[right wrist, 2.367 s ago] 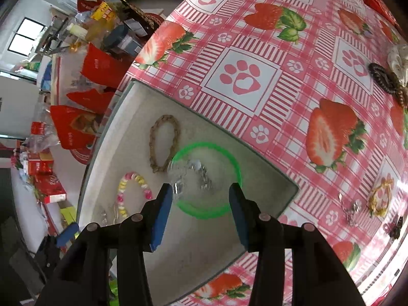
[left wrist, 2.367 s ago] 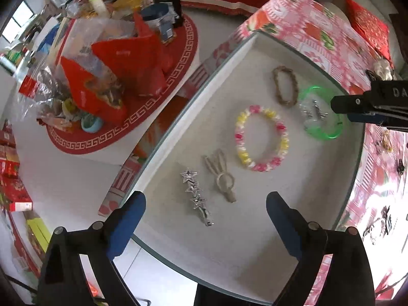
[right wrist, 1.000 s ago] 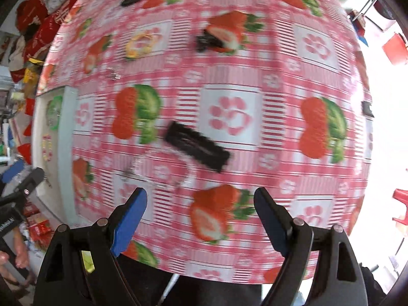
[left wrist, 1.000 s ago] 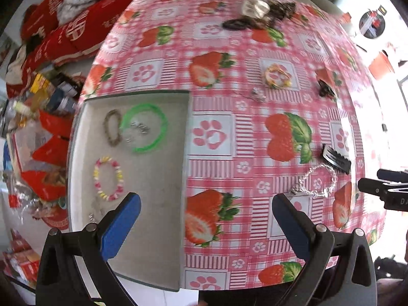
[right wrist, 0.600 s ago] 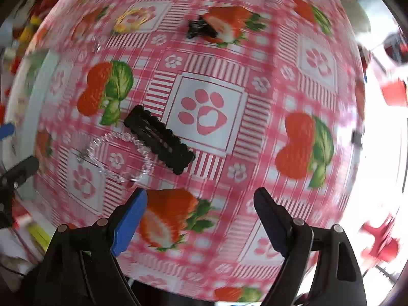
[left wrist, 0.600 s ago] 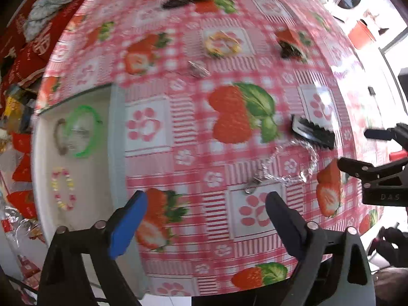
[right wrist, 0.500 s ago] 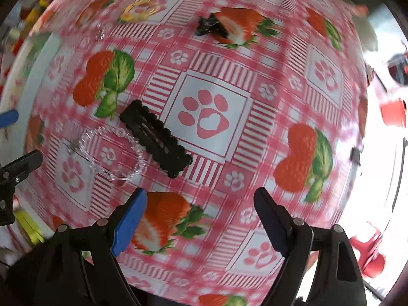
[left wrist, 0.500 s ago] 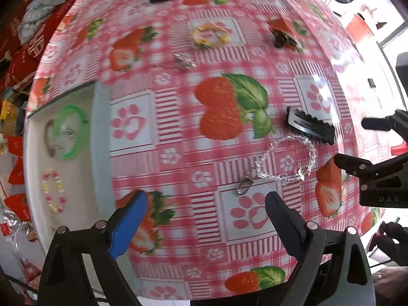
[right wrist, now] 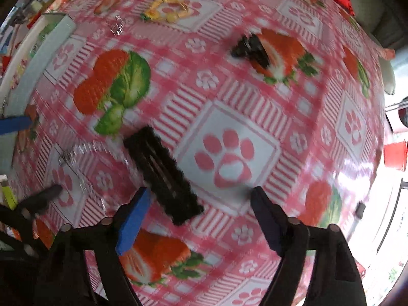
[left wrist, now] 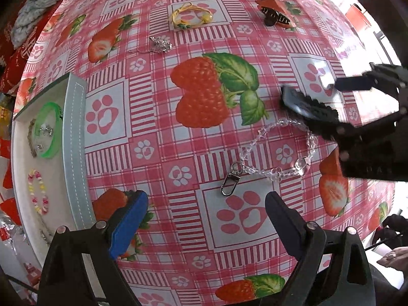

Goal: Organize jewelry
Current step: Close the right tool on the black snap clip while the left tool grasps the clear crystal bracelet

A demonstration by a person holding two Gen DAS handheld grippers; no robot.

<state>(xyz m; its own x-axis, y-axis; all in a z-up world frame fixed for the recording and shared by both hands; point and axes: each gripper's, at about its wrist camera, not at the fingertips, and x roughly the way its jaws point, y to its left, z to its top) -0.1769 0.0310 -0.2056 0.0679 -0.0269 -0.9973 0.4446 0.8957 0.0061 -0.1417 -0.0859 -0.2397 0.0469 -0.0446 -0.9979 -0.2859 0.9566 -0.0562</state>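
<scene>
Grippers both wide and empty: left gripper (left wrist: pixel 206 205) above clear bead chain (left wrist: pixel 275 150), right gripper (right wrist: pixel 200 200), jaws narrowing, beside black hair clip (right wrist: pixel 163 173).

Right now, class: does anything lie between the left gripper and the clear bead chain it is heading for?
No. The left gripper hangs open just short of the clear bead chain, with only bare tablecloth between. The black hair clip lies beyond the chain, under the right gripper.

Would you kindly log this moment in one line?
left gripper: open over clear bead chain | right gripper: closing, black hair clip between jaws, ungripped
</scene>
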